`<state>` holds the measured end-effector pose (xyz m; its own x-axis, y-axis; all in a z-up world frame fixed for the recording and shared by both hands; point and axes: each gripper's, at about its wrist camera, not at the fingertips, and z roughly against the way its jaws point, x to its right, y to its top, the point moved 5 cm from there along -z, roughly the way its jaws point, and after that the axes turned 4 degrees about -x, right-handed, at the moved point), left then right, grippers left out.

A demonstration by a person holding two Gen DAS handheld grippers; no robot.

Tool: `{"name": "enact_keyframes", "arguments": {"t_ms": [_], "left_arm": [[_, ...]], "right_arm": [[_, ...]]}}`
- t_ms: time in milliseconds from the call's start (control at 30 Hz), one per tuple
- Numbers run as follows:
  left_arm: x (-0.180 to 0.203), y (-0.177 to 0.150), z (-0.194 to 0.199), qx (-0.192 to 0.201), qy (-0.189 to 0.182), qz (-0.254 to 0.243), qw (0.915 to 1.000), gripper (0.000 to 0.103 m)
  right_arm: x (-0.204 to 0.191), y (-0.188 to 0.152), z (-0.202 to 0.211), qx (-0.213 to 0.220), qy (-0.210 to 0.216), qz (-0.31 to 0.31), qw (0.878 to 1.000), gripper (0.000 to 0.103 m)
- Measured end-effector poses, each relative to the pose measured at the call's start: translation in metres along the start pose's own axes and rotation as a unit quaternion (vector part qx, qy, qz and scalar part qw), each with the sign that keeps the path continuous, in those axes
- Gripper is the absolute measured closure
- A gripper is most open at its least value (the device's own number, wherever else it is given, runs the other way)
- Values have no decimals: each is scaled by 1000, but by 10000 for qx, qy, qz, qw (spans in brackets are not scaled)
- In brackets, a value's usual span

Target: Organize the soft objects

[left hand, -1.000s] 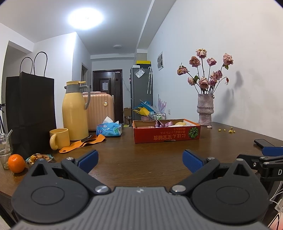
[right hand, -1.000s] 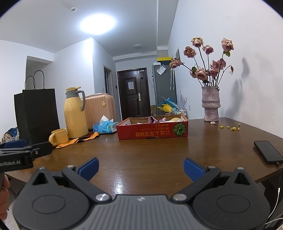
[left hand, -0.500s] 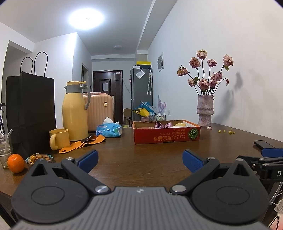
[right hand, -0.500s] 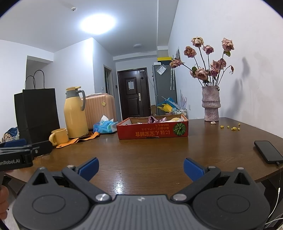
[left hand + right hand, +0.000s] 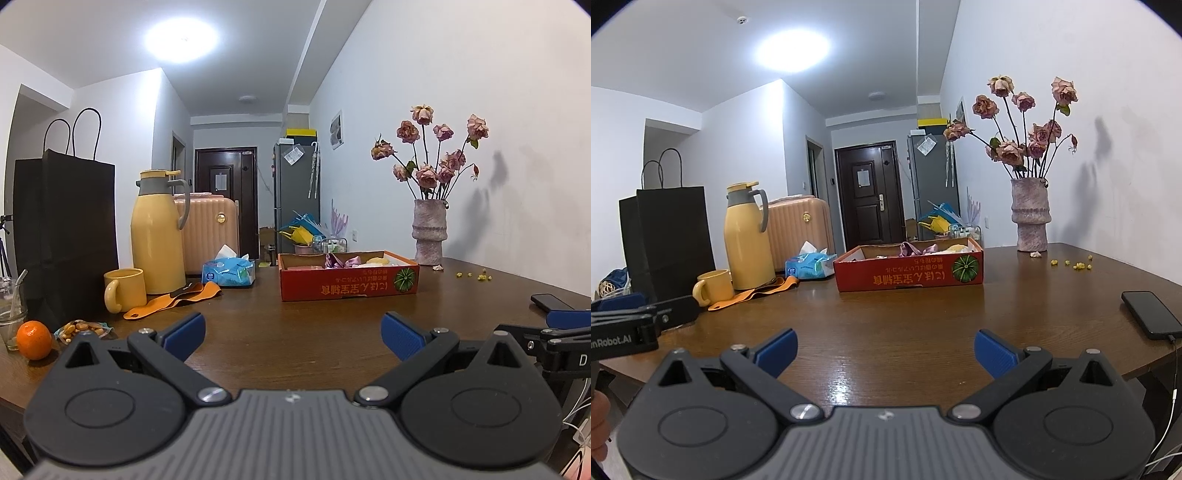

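In the red box (image 5: 908, 271) on the table (image 5: 923, 325) lie soft things (image 5: 918, 249) (a purple ribbon, something yellow). Well in front of the box, the left gripper (image 5: 291, 334) and right gripper (image 5: 885, 350) gape wide, holding nothing. Sorting could be starting or finished.

- Red cardboard box (image 5: 349, 286), green melon print
- Yellow thermos (image 5: 157, 236), grey lid
- Yellow mug (image 5: 123, 290)
- Black paper bag (image 5: 66, 236)
- Ribbed pink suitcase (image 5: 210, 229)
- Dusty-pink roses (image 5: 430, 162)
- Dark brown table (image 5: 295, 332)

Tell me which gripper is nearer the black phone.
Right. The right gripper has the black phone just off its right side; the left gripper sits farther left, with the right gripper between.
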<state>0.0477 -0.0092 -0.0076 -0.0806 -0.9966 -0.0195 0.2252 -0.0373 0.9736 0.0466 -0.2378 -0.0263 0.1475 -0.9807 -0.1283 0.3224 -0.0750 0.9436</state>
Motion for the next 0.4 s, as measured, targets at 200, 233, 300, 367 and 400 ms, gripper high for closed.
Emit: {"name": "enact_keyframes", "arguments": {"t_ms": [200,233,300,367,400], "left_arm": [[1,0,1,21,14,-10,10000,0],[1,0,1,24,12,-17,10000,0],[1,0,0,22,21,-9,10000,0],[1,0,0,10,35,1,10000,0],[1,0,0,11,23,-3,10000,0]], "right_arm": [[-1,0,0,36,-1,43,10000,1],[-2,0,0,31,6,47,10000,1],[-2,0,0,33,16,54,10000,0],[-2,0,0,43,22,56,10000,0],[-2,0,0,35,19,54,10000,0]]}}
